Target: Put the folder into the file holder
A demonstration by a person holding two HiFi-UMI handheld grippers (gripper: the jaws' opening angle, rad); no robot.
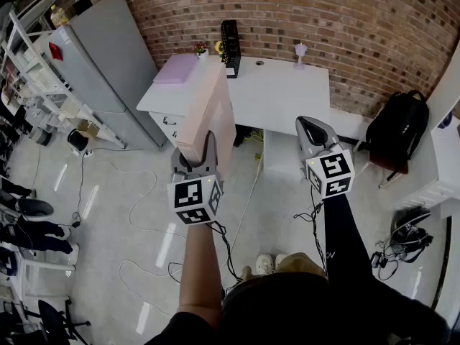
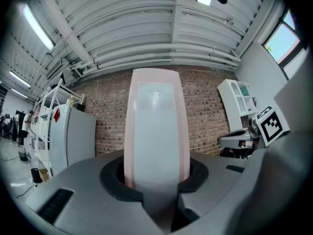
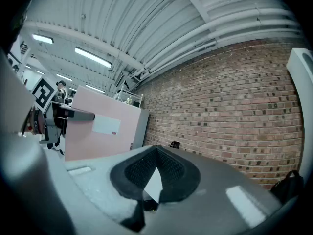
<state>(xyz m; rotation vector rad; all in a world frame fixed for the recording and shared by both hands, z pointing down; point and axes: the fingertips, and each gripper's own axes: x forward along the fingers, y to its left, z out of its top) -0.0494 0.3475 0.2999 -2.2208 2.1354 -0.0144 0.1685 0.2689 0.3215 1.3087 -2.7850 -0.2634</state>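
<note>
A tall pink folder (image 1: pixel 212 113) stands upright in my left gripper (image 1: pixel 208 146), whose jaws are shut on its lower edge. In the left gripper view the pink folder (image 2: pixel 156 131) rises straight out of the left gripper (image 2: pixel 157 180) and fills the middle. The black file holder (image 1: pixel 230 47) stands at the back of the white desk (image 1: pixel 280 95), beyond the folder. My right gripper (image 1: pixel 310 124) hovers to the right over the desk's front edge, shut and holding nothing. The right gripper view shows that gripper (image 3: pixel 155 173) with pads together and the pink folder (image 3: pixel 93 131) off to the left.
A lilac folder (image 1: pixel 176 68) lies on the low white drawer unit at the desk's left. A small flower pot (image 1: pixel 201 49) stands beside the file holder. A grey cabinet (image 1: pixel 108 63) is on the left, a black backpack (image 1: pixel 395 131) on the right, and cables (image 1: pixel 144 214) lie on the floor.
</note>
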